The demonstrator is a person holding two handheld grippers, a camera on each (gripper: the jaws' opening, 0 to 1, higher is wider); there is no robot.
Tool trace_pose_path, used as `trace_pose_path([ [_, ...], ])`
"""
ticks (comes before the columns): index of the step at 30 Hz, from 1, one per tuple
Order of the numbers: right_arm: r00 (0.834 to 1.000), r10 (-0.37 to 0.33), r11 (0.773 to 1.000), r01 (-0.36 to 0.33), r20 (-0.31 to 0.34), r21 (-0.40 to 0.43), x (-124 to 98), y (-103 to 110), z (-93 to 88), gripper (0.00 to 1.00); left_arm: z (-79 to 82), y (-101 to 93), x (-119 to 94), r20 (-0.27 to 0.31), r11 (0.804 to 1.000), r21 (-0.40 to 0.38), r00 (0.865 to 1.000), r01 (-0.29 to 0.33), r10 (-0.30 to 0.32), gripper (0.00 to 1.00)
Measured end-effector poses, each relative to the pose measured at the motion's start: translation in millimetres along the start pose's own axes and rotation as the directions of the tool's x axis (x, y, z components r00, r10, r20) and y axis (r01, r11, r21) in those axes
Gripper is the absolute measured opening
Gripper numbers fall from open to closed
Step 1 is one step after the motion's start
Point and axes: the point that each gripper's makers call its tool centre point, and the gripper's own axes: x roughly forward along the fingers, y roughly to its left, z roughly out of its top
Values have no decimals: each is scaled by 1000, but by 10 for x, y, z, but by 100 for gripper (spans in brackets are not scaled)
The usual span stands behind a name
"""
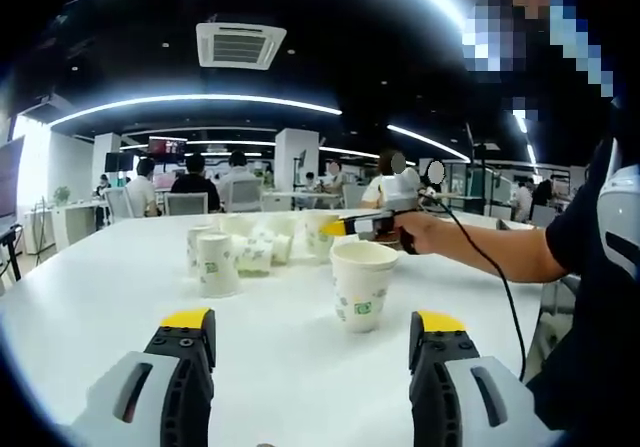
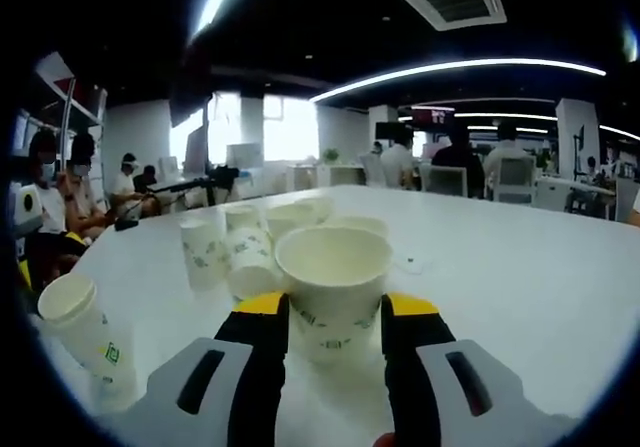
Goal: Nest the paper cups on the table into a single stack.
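Note:
White paper cups with green prints stand on a white table (image 1: pixel 120 307). One upright cup (image 1: pixel 362 285) stands just ahead of my left gripper (image 1: pixel 313 321), which is open with nothing between its jaws. Further back stands another single cup (image 1: pixel 218 264), beside a cluster of several cups (image 1: pixel 258 247). My right gripper (image 1: pixel 345 227), held in a person's hand (image 1: pixel 420 231), comes in from the right near a cup (image 1: pixel 320 235). In the right gripper view my right gripper (image 2: pixel 335 307) is shut on an upright cup (image 2: pixel 332 267). Several cups (image 2: pixel 235 242) stand beyond it, and one cup (image 2: pixel 85 325) sits at the lower left.
A black cable (image 1: pixel 490 267) trails from the right gripper across the table's right side. The person's dark sleeve (image 1: pixel 585 267) is at the right edge. People sit at desks (image 1: pixel 195 182) far behind the table. Bare tabletop (image 2: pixel 520 277) spreads to the right.

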Motion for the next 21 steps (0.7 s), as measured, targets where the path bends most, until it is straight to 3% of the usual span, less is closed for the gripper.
trace_pose_path([
  [21, 997, 57, 996, -60, 57, 60, -186, 139, 76, 38, -10, -92, 78, -24, 1000, 20, 1000, 15, -14, 83],
])
